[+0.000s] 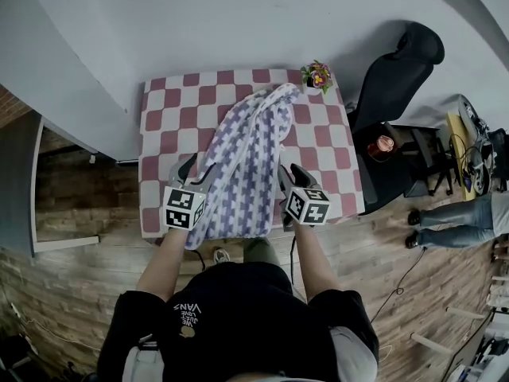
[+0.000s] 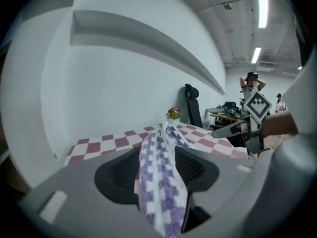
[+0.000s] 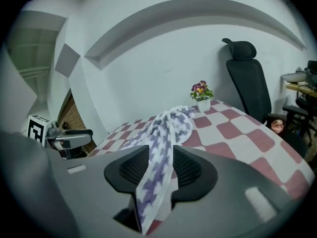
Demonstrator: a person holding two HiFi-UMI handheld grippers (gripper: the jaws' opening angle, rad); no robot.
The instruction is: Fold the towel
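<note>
Two grippers are pinching the towel (image 1: 246,157) at the near edge of the checked table (image 1: 171,110): the left gripper (image 1: 191,169) is clamping a thick bunch of cloth with its jaws standing fairly wide, and the right gripper (image 1: 290,173) is gripping a narrower band with its jaws less spread. Cloth is hanging down past both pairs of jaws. Towel is lying gathered lengthwise across the table, its far end reaching just beside a small pot (image 3: 203,104) that is holding flowers (image 3: 200,89)
</note>
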